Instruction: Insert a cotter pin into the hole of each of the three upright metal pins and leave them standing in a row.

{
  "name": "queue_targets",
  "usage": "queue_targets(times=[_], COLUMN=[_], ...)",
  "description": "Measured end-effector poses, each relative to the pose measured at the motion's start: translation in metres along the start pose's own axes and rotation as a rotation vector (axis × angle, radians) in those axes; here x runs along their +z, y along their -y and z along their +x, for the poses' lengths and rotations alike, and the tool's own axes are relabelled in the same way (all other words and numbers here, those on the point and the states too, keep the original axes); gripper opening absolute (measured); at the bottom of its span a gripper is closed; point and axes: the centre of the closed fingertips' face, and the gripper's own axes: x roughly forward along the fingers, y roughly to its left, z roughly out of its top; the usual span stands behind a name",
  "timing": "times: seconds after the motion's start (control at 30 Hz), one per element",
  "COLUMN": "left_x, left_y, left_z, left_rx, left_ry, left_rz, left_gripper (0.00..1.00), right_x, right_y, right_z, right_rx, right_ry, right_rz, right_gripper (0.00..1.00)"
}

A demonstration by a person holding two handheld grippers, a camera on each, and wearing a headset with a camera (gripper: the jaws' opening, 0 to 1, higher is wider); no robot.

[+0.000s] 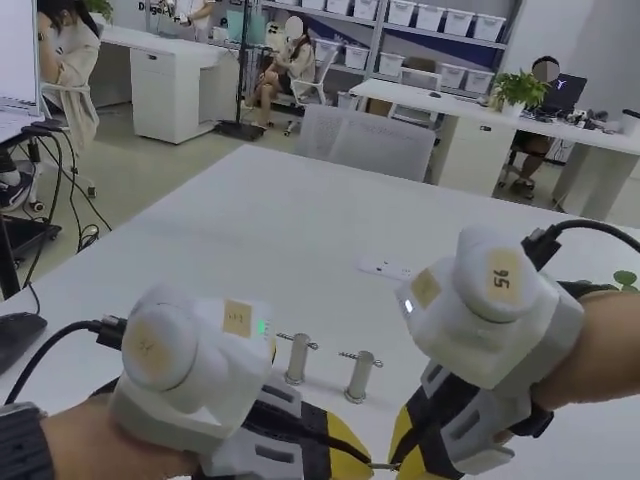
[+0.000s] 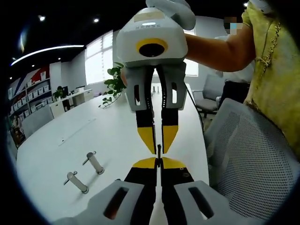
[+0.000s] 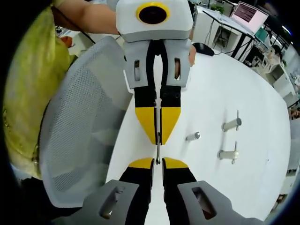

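Note:
A thin cotter pin spans the small gap between the two grippers' yellow tips, which meet nose to nose near the table's front edge. My left gripper is shut on one end and my right gripper is shut on the other. Two upright metal pins stand side by side just beyond the grippers, each with a cotter pin through its top. In the right gripper view a third metal pin stands nearer the grippers, with no cotter pin showing in it.
A white power strip lies on the white table beyond the pins. A grey mesh chair stands at the far edge and another is close behind the grippers. People sit at desks in the background.

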Motion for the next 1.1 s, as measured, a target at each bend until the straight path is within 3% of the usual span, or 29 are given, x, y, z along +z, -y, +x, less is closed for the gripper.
queue_targets(times=[0.47,0.67,1.1], left_x=[-0.0029,-0.0013,-0.0037], left_y=[-0.0013,-0.0025,-0.0049], left_z=[0.0018,0.0024,0.0031], left_rx=[0.005,0.004,0.022], left_ry=[-0.029,-0.023,-0.018], left_rz=[0.034,0.028,0.007], left_gripper=[0.0,0.0,0.0], right_x=[-0.0001,-0.0019,-0.004], right_y=[0.0015,0.0021,0.0079], right_z=[0.0002,0.0007,0.0027], right_rx=[0.004,-0.006,-0.083], right_ry=[-0.007,-0.016,-0.027], right_rz=[0.036,0.032,0.026], right_gripper=[0.06,0.04,0.02])
